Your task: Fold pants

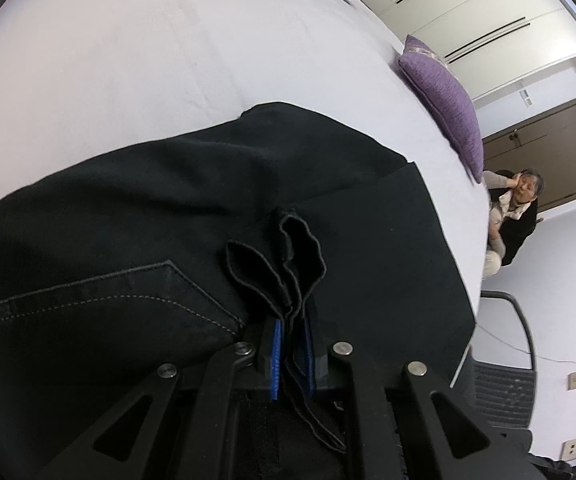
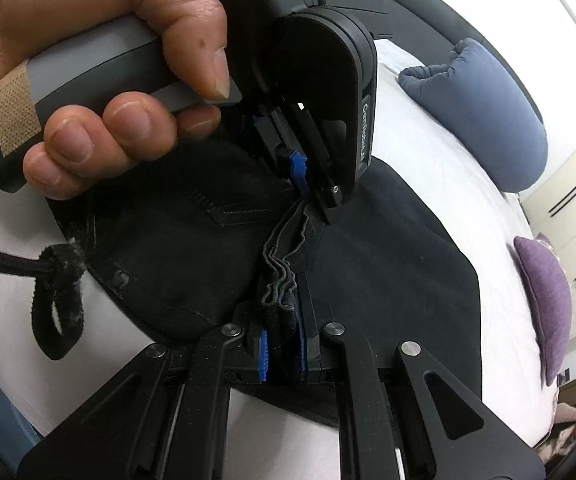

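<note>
While both grippers pinch the same bunched hem edge, the black pants (image 1: 192, 208) lie spread on a white bed (image 1: 128, 52), folded back over themselves so a stitched back pocket (image 1: 128, 292) faces up. In the left wrist view, the left gripper (image 1: 292, 344) sits at six o'clock, its blue-padded jaws nearly closed on several stacked layers of hem (image 1: 284, 256) that rise toward twelve o'clock. In the right wrist view, the right gripper (image 2: 284, 348) at six o'clock is likewise narrowed onto that layered hem (image 2: 280, 268), and the left gripper (image 2: 308, 184) appears just past it toward twelve o'clock, gripping the same edge, held by a hand (image 2: 100, 80) filling the ten o'clock corner. The two tools are close together along one short run of hem, which runs straight from one gripper to the other. The body of the pants stretches away from the left gripper toward nine o'clock, its long axis roughly crosswise to both tools. Judging from this, the carried hems are to be laid over the waist end, and neither hand looks clearly nearer. A blue pillow (image 2: 488, 112) and a purple cushion (image 2: 544, 300) rest on the bed's far side, around two to three o'clock.
</note>
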Action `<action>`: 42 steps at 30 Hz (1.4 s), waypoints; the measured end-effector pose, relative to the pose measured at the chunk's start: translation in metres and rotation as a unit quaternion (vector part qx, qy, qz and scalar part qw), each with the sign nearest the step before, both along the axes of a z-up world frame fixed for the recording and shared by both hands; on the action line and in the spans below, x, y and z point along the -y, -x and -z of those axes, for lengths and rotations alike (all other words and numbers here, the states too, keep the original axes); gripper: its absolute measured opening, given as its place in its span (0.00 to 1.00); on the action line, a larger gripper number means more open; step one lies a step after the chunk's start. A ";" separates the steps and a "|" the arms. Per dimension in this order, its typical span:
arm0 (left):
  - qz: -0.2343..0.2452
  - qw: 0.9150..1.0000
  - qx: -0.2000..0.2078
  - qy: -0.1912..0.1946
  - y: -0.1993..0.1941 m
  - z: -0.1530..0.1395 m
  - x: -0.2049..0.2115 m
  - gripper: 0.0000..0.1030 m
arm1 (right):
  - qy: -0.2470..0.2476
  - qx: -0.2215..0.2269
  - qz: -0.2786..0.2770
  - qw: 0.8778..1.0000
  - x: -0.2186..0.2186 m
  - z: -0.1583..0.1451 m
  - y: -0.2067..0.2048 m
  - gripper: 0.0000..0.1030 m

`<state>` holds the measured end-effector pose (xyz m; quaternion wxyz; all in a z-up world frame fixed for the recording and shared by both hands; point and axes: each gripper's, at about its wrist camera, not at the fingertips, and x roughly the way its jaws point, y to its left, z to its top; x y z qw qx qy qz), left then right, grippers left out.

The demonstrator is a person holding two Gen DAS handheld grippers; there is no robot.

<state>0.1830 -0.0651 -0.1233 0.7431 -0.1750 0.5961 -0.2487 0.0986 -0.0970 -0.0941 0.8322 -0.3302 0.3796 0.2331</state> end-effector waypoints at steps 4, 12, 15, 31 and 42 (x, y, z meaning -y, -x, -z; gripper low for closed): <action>0.000 1.000 0.011 -0.013 0.002 0.001 0.002 0.11 | -0.022 -0.021 0.014 0.999 0.002 0.006 -0.003 0.11; -0.001 0.998 0.032 -0.048 0.005 0.000 0.012 0.14 | -0.106 -0.065 0.059 0.991 0.029 0.005 -0.020 0.12; 0.003 0.998 0.036 -0.053 0.005 0.000 0.014 0.14 | -0.113 -0.072 0.055 0.989 0.038 0.001 -0.016 0.14; 0.016 0.995 0.061 -0.082 0.009 -0.001 0.024 0.14 | -0.438 -0.329 0.154 0.822 0.194 -0.037 -0.175 0.14; 0.018 0.991 0.077 -0.111 0.015 -0.003 0.035 0.14 | -0.496 -0.444 0.233 0.709 0.227 0.082 -0.285 0.14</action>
